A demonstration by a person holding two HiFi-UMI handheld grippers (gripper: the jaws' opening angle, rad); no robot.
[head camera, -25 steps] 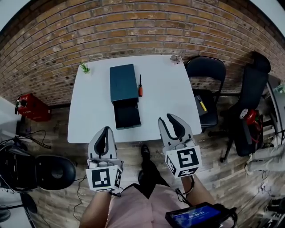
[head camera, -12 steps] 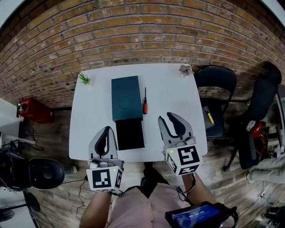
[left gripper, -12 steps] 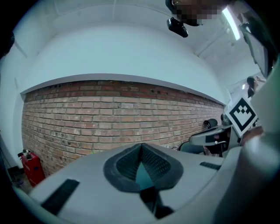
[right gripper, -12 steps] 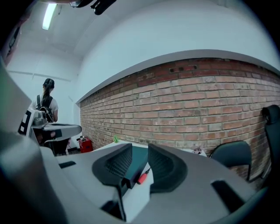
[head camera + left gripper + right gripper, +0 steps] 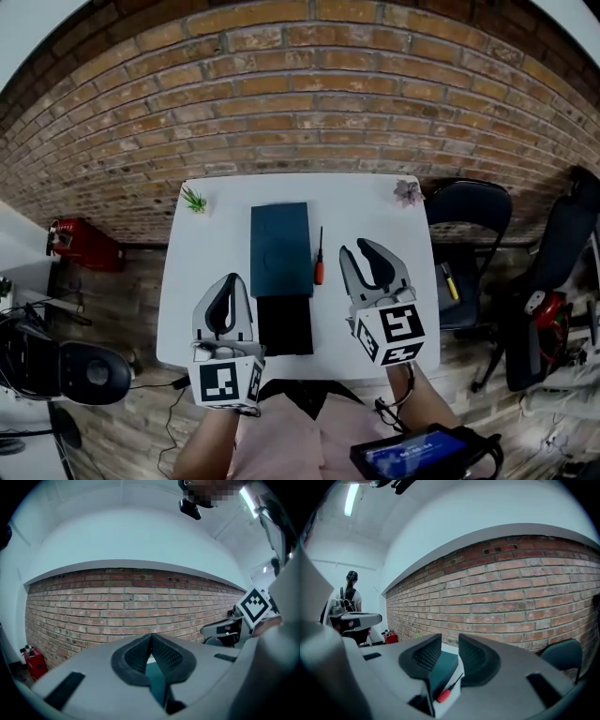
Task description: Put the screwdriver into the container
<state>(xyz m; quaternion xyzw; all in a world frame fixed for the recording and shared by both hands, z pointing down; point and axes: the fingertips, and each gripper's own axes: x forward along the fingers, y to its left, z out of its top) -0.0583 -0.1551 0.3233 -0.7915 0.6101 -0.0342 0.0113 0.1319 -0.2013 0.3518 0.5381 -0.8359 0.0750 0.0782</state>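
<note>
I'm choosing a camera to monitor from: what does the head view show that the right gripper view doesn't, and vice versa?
Head view only: the small pink-leaved plant at the far corner of the white table. Right gripper view only: a person standing far left and a ceiling strip light. Both: the dark teal rectangular box, the red-handled screwdriver beside it, the brick wall.

This looks like a workshop or lab workroom: a bare red brick wall [image 5: 309, 103] rises over a wood-plank floor [image 5: 131, 281] strewn with loose black cables [image 5: 173, 408], with a plain white square table [image 5: 202, 281], a black folding chair [image 5: 466, 202] and a black swivel office chair [image 5: 84, 370].
</note>
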